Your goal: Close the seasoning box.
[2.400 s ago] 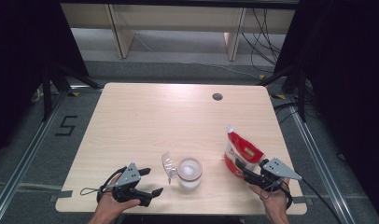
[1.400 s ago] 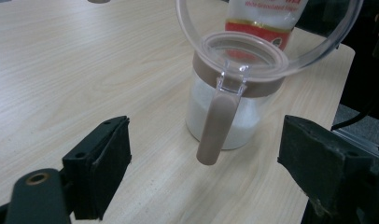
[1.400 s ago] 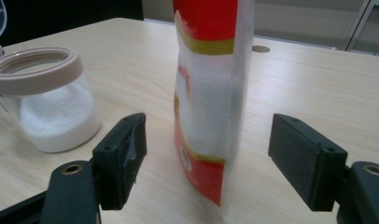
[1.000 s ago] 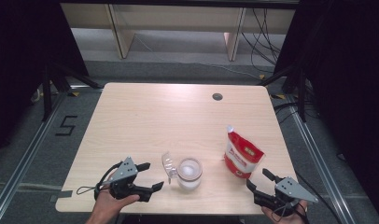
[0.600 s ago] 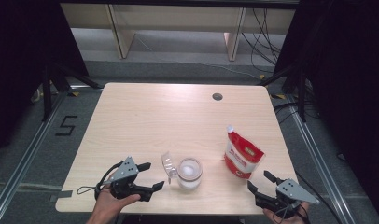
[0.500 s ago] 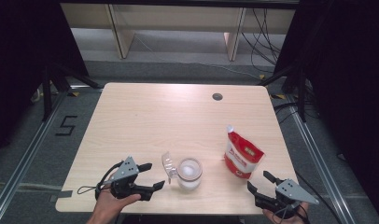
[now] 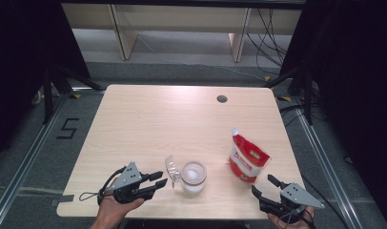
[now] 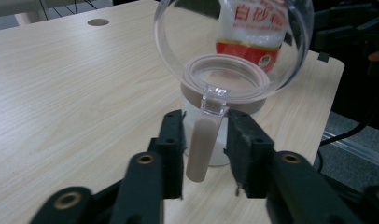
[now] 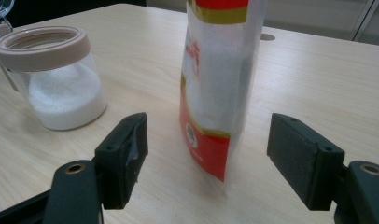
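A clear jar point(image 9: 61, 88) with a beige collar holds white sugar, beside a red-and-white sugar pouch point(image 9: 220, 84) (gold band near its top) on the pale woodgrain table point(image 7: 148, 119).

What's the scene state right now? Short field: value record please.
surface: wooden table
jar: clear jar partly filled with white granules, clear flip lid open
bag: red and white sugar bag standing upright, right of the jar
left gripper: jaws have just been closing around the jar's handle, gaps still show on both sides
right gripper: open, short of the bag, nothing held
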Action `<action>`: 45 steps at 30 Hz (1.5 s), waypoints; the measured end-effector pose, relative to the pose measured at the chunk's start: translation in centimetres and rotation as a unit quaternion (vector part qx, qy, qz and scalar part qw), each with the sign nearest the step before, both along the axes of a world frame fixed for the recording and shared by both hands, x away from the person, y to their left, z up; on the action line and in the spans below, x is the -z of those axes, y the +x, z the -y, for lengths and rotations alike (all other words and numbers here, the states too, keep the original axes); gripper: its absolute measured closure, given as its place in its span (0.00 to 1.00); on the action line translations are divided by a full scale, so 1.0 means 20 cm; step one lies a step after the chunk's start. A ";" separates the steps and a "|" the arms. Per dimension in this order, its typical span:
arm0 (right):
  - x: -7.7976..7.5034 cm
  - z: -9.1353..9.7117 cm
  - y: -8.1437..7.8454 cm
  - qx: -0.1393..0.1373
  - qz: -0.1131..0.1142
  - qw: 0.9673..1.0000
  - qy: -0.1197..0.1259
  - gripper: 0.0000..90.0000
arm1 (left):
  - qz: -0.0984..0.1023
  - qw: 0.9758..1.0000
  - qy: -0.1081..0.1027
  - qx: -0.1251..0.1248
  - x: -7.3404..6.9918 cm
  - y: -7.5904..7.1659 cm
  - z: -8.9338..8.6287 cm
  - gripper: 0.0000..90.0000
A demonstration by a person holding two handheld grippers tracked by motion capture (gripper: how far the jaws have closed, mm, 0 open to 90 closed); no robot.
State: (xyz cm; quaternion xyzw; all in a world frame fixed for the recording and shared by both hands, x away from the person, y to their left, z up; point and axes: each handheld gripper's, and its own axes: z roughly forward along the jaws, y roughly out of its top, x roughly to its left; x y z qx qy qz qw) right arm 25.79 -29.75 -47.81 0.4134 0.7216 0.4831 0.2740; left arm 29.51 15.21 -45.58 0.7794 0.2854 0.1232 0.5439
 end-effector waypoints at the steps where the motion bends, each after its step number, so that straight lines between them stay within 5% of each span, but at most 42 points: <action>1: 0.00 0.00 0.00 -0.002 -0.003 1.000 0.000 0.33 | -0.003 1.000 -0.001 -0.006 0.00 -0.01 0.01 0.82; 3: 0.00 -0.01 -0.01 0.003 -0.014 1.000 0.008 0.33 | 0.002 1.000 0.006 0.000 -0.01 -0.01 0.01 0.86; 5: 0.00 0.00 0.00 -0.011 0.000 1.000 -0.002 0.34 | 0.014 1.000 0.004 0.003 -0.01 -0.01 0.02 0.89; 11: 0.00 -0.02 0.00 -0.012 -0.005 1.000 -0.001 0.34 | 0.008 1.000 -0.007 -0.002 -0.01 -0.02 0.03 0.96; 14: 0.00 -0.03 0.00 -0.019 -0.005 1.000 -0.006 0.34 | 0.020 1.000 0.005 0.000 -0.02 -0.02 0.03 0.98; 28: 0.00 -0.04 -0.01 -0.015 -0.004 1.000 -0.004 0.34 | 0.014 1.000 -0.012 0.000 -0.03 -0.02 0.04 0.99; 45: 0.00 -0.04 -0.01 -0.018 -0.005 1.000 -0.004 0.34 | 0.017 1.000 0.003 0.003 -0.02 0.01 0.07 0.99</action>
